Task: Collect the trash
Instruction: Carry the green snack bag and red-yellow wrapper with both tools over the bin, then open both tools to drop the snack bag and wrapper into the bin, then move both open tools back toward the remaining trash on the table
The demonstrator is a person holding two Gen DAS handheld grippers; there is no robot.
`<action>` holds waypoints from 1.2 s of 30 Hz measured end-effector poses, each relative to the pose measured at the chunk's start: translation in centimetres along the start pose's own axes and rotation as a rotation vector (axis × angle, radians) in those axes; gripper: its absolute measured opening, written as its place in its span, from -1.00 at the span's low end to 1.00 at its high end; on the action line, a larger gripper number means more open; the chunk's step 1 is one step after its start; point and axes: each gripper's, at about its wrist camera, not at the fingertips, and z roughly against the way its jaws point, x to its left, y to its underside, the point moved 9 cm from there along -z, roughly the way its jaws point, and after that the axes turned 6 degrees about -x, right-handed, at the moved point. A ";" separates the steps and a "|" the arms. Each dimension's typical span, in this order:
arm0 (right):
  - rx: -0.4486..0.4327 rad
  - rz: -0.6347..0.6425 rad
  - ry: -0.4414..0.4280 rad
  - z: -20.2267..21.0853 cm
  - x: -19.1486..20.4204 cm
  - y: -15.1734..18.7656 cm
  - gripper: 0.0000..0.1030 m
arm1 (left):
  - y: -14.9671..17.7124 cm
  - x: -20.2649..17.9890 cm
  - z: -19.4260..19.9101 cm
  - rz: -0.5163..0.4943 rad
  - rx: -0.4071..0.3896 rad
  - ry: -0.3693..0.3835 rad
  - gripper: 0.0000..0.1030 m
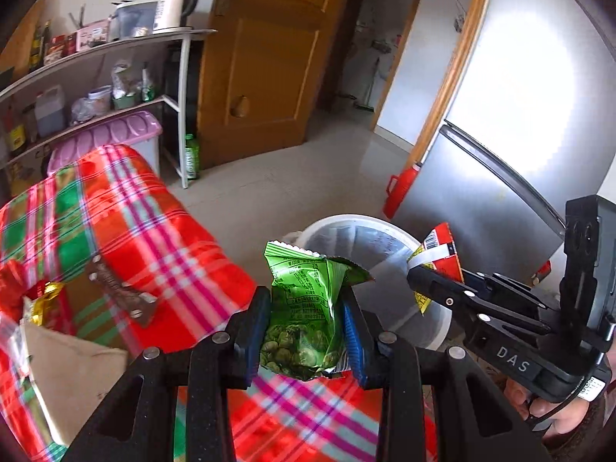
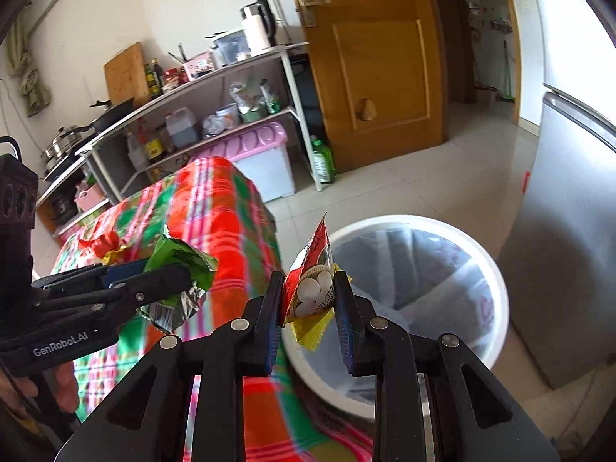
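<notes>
My left gripper is shut on a green snack packet and holds it above the table edge, next to the white trash bin. The packet also shows in the right wrist view, held by the left gripper. My right gripper is shut on a red and yellow wrapper and holds it over the near rim of the bin. In the left wrist view the right gripper shows at the right with the red wrapper over the bin.
The table has a red, green and pink plaid cloth with more wrappers and a brown cardboard piece at its left. A silver fridge stands right of the bin. A shelf unit, pink-lidded box and wooden door stand behind.
</notes>
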 end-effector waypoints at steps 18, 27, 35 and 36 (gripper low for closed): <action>0.156 -0.018 0.131 -4.3 -7.6 4.1 -0.46 | 2.0 -3.6 -8.3 -0.074 0.148 -0.012 -0.28; 0.144 -0.039 0.159 -4.2 -8.5 3.8 0.17 | 2.1 -3.7 -8.8 -0.072 0.153 -0.016 -0.08; 0.143 -0.043 0.178 -3.8 -8.6 4.0 0.17 | 2.0 -3.4 -8.3 -0.054 0.147 -0.022 -0.07; 0.142 -0.044 0.180 -3.7 -8.6 4.0 0.17 | 2.0 -3.4 -8.2 -0.058 0.144 -0.022 -0.07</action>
